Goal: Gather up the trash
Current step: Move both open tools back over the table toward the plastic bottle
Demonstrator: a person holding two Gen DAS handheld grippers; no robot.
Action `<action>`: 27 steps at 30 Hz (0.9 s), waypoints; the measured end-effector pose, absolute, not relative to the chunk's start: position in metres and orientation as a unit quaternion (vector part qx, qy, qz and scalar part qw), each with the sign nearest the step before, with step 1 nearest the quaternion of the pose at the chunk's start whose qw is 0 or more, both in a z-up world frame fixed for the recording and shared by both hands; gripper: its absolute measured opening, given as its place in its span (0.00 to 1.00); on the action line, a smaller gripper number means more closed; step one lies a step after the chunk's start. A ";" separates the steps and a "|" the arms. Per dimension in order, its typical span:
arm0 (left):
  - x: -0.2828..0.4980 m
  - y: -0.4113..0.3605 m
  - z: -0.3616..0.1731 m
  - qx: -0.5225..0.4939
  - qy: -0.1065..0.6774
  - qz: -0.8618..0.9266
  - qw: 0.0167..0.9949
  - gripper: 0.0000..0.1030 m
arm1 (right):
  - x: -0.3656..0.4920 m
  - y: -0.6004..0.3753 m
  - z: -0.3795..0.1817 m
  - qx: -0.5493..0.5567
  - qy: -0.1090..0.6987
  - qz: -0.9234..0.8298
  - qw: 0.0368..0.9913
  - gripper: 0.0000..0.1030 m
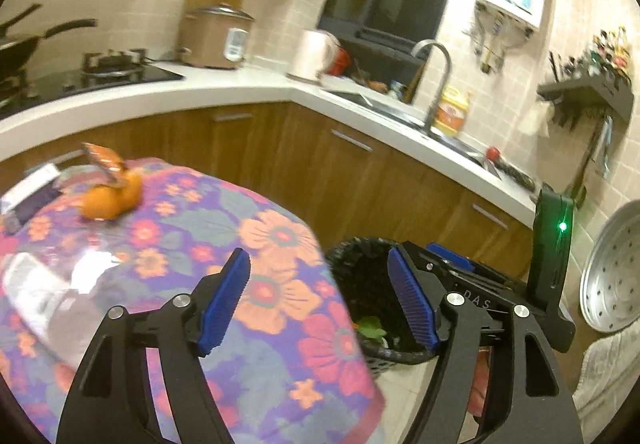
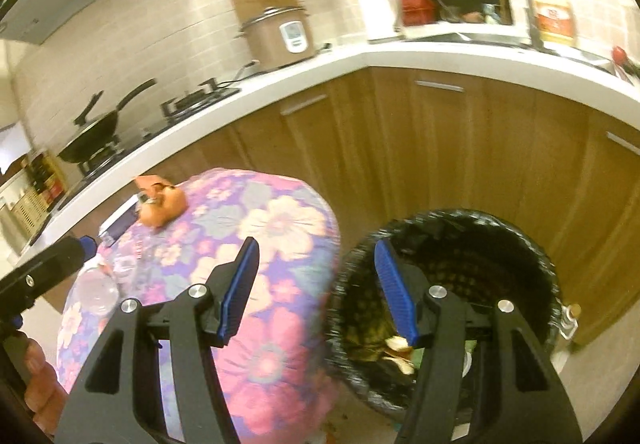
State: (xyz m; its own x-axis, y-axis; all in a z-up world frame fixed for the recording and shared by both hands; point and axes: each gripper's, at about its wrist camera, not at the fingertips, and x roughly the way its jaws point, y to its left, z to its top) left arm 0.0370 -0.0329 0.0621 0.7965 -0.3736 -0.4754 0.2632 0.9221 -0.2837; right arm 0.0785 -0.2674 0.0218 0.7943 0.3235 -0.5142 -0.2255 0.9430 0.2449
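Note:
A round table with a floral cloth [image 1: 256, 284] [image 2: 256, 284] stands beside a black-lined trash bin [image 1: 360, 284] [image 2: 460, 244] holding scraps. At the table's far edge lie orange peel [image 1: 110, 200] [image 2: 164, 210] with a brown wrapper [image 1: 104, 160], a white-and-dark box [image 1: 30, 192], and near me a clear plastic bottle [image 1: 52, 296] [image 2: 98, 290]. My left gripper [image 1: 320, 296] is open and empty above the table's right edge. My right gripper [image 2: 316, 288] is open and empty, between table and bin; its body also shows in the left wrist view [image 1: 500, 296].
A white L-shaped counter [image 1: 260, 84] over wooden cabinets carries a stove with pans [image 1: 24, 48], a rice cooker [image 1: 216, 36], a kettle and a sink with faucet [image 1: 436, 84]. A perforated metal tray [image 1: 616, 268] leans at the right. The bin sits on tiled floor.

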 end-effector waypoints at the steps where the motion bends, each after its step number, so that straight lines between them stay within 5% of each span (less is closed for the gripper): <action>1: 0.033 -0.024 0.065 -0.105 0.266 -0.159 0.945 0.70 | 0.080 -0.261 0.023 0.084 0.285 0.151 0.943 0.55; 12: 0.008 0.067 0.077 -0.145 0.244 -0.043 0.958 0.76 | 0.087 -0.190 0.027 0.053 0.289 0.204 0.934 0.58; 27: 0.003 0.154 0.030 -0.255 0.296 0.087 0.916 0.81 | 0.096 -0.132 0.015 0.033 0.303 0.241 0.921 0.61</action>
